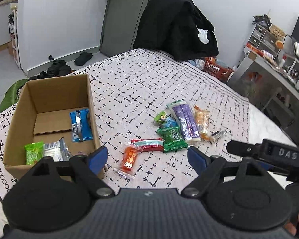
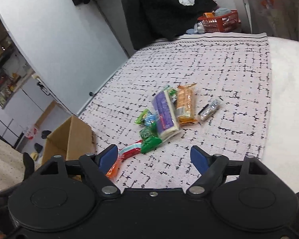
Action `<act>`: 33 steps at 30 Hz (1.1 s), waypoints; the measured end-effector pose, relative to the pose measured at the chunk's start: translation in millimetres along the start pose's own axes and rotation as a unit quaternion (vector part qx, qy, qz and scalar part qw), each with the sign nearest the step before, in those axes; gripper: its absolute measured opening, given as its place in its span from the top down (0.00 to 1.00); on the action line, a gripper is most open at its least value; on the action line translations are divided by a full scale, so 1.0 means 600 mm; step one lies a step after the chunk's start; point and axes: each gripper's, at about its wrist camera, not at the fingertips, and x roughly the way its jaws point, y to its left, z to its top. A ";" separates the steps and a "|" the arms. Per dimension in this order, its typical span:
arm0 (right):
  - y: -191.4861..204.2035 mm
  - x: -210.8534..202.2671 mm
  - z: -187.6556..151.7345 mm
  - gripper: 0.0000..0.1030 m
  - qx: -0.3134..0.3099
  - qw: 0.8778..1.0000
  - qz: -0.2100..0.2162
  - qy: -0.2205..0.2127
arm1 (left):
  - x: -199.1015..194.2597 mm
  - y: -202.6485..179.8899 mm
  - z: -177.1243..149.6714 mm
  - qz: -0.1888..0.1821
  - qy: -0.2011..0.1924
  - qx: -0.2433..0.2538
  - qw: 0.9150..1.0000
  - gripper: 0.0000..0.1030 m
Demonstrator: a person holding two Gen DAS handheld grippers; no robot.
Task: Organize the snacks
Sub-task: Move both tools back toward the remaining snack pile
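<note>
snacks partly sorted: a few in the box, most not yet packed

cardboard box (image 1: 49,99) sits on the patterned cloth (image 1: 149,79) at the left and holds a blue packet (image 1: 80,124), a lime-green packet (image 1: 32,152) and a clear silver one (image 1: 55,149). well apart to its right a loose pile waits: purple-and-white pack (image 1: 184,119), orange bar (image 1: 202,119), dark green packet (image 1: 172,139), red-and-white stick (image 1: 147,144), small orange packet (image 1: 128,159) and a little silver packet (image 2: 209,110). by my reckoning under half is done. left gripper (image 1: 147,157) hovers low over the small orange packet, jaws wide apart, holding nothing. right gripper (image 2: 154,157) hangs near the pile's front edge, jaws also spread and empty.
</note>
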 end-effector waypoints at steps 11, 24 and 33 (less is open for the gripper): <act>-0.029 0.022 -0.002 0.26 0.039 0.998 0.042 0.003 | 0.049 -0.026 -0.015 0.003 0.013 0.029 0.999 0.18; -0.031 0.071 0.003 0.00 0.042 0.997 0.060 0.017 | 0.114 -0.023 -0.029 0.023 0.027 0.045 0.998 0.13; -0.037 0.140 0.004 0.28 0.050 0.995 0.046 0.072 | 0.147 -0.041 -0.030 0.067 0.021 0.067 0.995 0.19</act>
